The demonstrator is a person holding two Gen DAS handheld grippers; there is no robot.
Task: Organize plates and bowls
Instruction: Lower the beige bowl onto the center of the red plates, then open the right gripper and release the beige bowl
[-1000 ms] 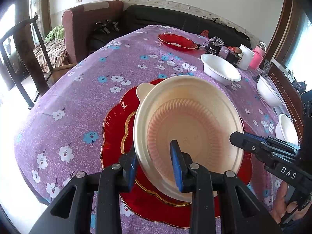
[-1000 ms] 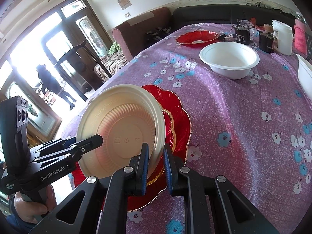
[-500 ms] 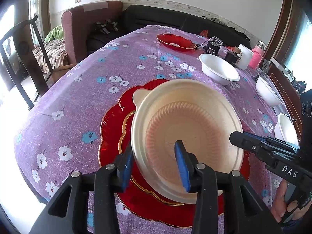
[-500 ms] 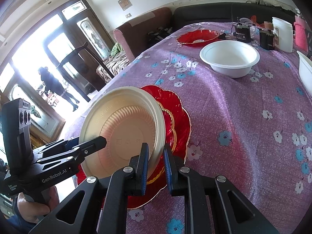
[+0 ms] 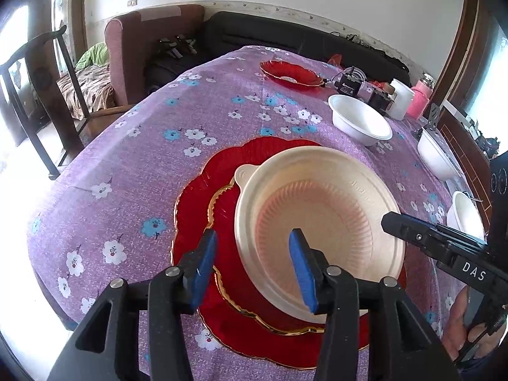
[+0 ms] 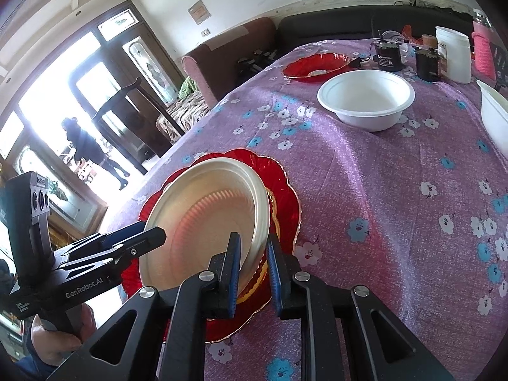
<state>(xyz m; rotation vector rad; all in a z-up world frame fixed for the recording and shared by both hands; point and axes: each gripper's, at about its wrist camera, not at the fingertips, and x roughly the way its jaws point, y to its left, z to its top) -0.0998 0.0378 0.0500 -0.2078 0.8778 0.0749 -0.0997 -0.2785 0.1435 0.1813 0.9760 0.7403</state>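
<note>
Left wrist view: cream, round, ribbed disposable plate [image 5: 320,222] with a small tab, thin and matte, tilted, its low edge on the red plates.
Red plates: two glossy, scalloped, gold-edged glass-like plates, a smaller one [image 5: 228,209] nested on a larger one [image 5: 197,190], directly under the cream plate.
Third red plate: same glossy scalloped kind [image 5: 290,74], well beyond the cream plate, at the far end of the surface.
White bowls: three smooth, round, foam-like bowls; one [image 5: 360,120] beyond the cream plate, two more [image 5: 435,155] [image 5: 465,214] to its right, at the surface edge.
Surface: rounded, draped in shiny purple cloth [image 5: 133,165] printed with white and blue flowers.
Left tongs: [image 5: 254,270] black, with blue ribbed pads; the jaws have just been opening and stand apart, straddling the near-left rim of the cream plate, neither pad pressing it.
Right wrist view: right tongs [image 6: 252,266], same black-and-blue build, jaws nearly together with the right rim of the cream plate [image 6: 206,222] between them; the left pad lies against the plate's inner face, while a narrow gap shows at the right pad, so whether they still pinch it I cannot tell.
Clutter: two dark small devices [image 6: 387,55] [image 6: 427,63], one white tub [image 6: 452,54], one pink knitted object [image 6: 482,50], all beyond the cream plate.
</note>
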